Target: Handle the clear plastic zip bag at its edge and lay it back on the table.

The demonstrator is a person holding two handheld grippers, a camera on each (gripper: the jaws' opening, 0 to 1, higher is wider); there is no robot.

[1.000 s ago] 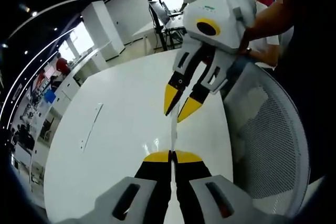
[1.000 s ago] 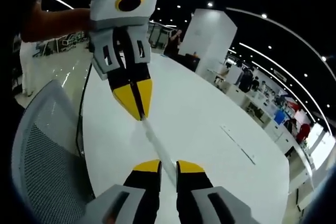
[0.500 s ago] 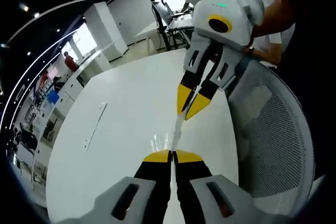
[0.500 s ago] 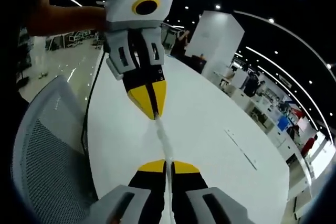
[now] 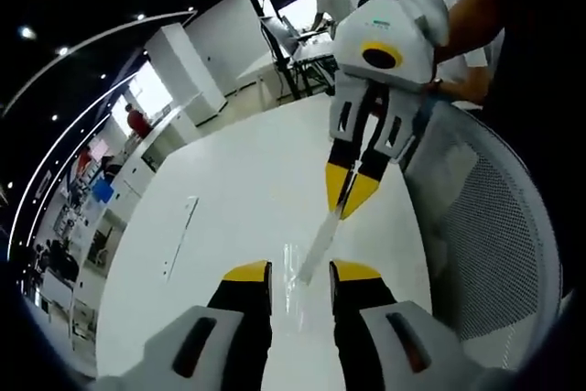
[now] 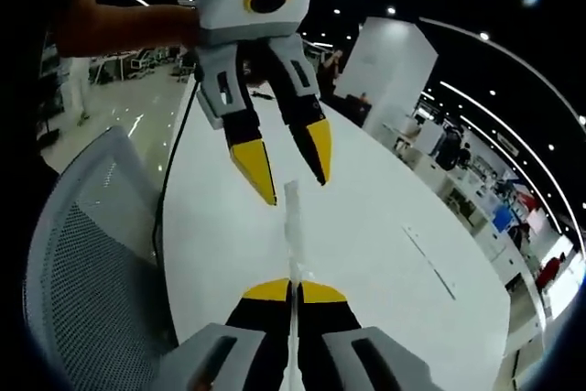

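In the left gripper view, the left hand-held gripper (image 5: 300, 272) rises from the bottom with its yellow-tipped jaws spread well apart, and the free end of the clear plastic zip bag (image 5: 316, 244) hangs in the gap between them without being pinched. The bag shows as a thin, pale strip running up and away to the right hand-held gripper (image 5: 351, 197), whose two yellow tips stand close together with the bag's far edge between them, above the white surface (image 5: 238, 199). A person's hand (image 5: 472, 20) holds that gripper from behind, and a grey mesh chair (image 5: 485, 226) stands beside the surface at the right of this view. In the right gripper view, the right hand-held gripper (image 6: 293, 292) has its jaws pressed together on the near edge of the bag (image 6: 293, 226), which rises edge-on as a narrow translucent band. Its upper end reaches up between the wide-spread jaws of the left hand-held gripper (image 6: 293, 167), touching neither tip as far as can be seen. The bag is held in the air above the surface (image 6: 366, 226), gripped at one end only. A dark cable (image 6: 169, 190) runs along the surface's edge beside the mesh chair (image 6: 82, 263).
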